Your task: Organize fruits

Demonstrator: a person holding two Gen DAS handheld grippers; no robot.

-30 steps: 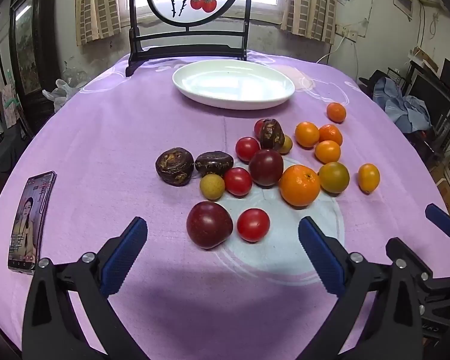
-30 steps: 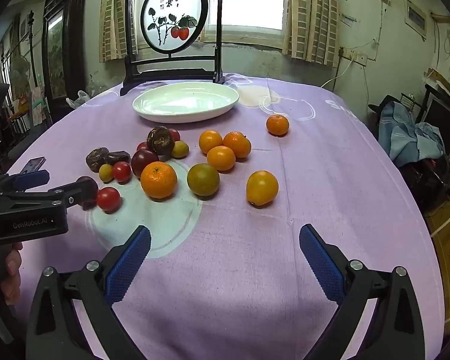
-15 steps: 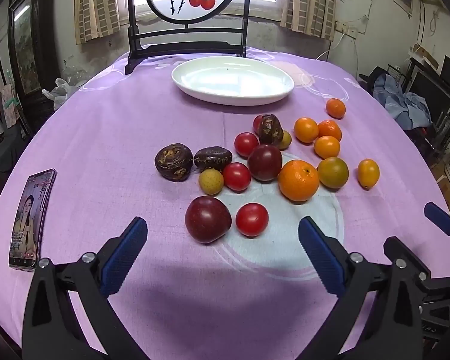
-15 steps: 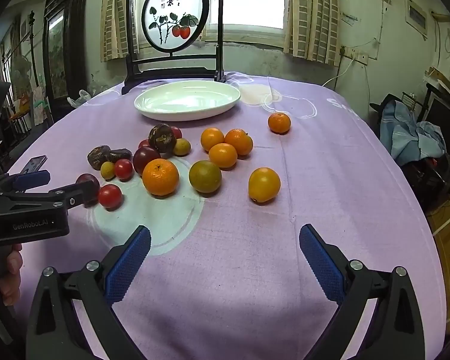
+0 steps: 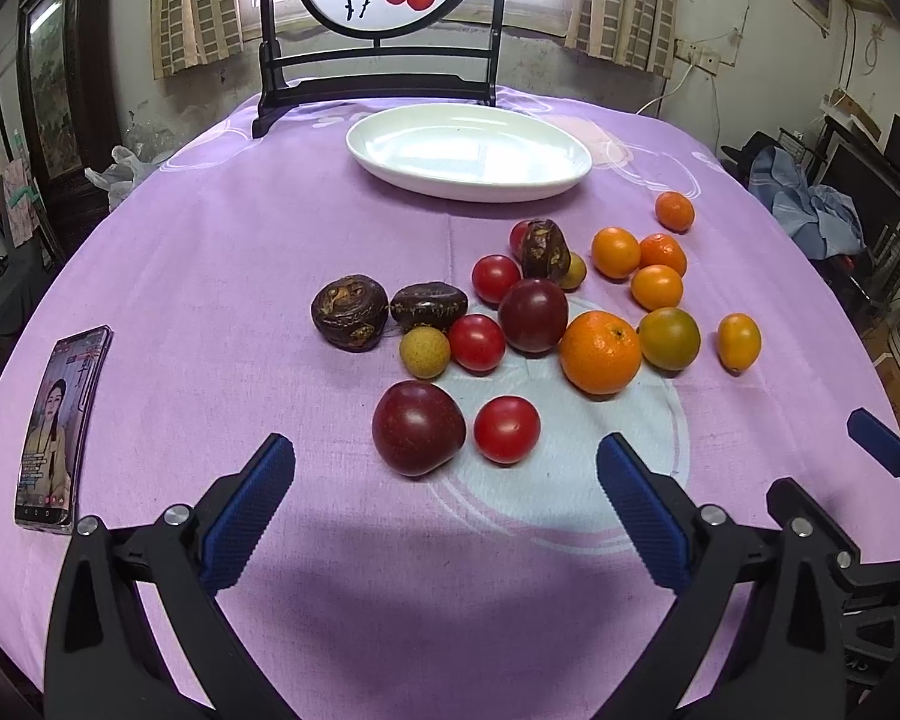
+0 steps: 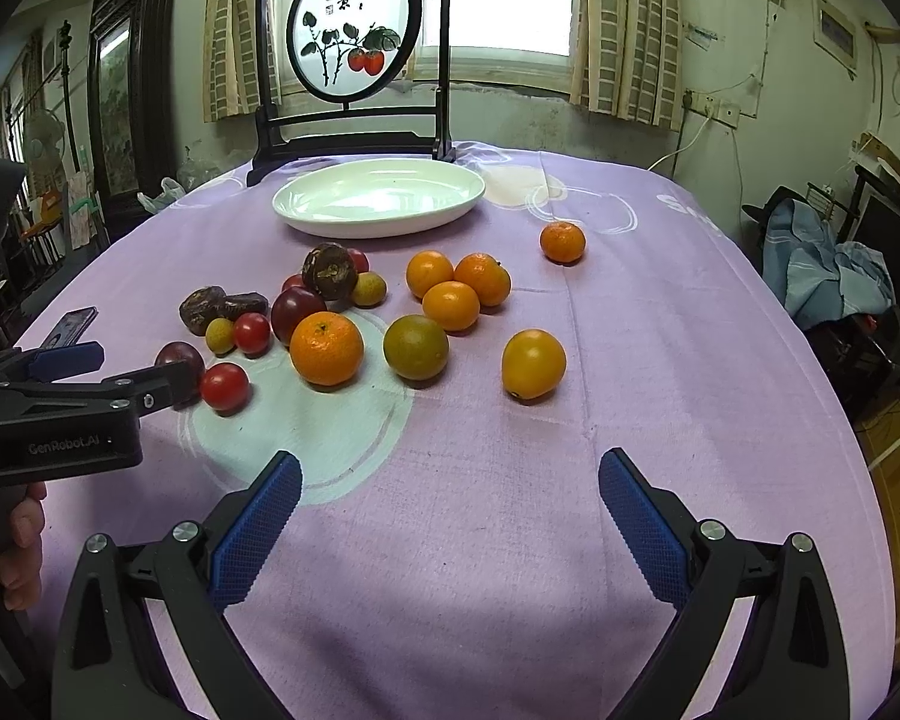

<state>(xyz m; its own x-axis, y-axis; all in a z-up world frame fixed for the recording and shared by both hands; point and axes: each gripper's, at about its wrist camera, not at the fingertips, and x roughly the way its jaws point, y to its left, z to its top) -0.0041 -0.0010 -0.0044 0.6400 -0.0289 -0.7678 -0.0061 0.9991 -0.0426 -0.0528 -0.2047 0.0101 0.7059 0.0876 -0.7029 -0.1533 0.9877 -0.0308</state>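
With my left gripper (image 5: 444, 474) spread wide and empty, I centre its jaws on the round dark purple plum (image 5: 418, 427), clear of the small red cherry tomato (image 5: 506, 429) just beside it.

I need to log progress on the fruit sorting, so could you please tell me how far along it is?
Nothing looks done: the white plate holds no fruit. In hand, nothing either: the left tool hangs open in front of the dark plum and a red tomato, and the right tool is open too. All the fruit remains on the purple cloth.
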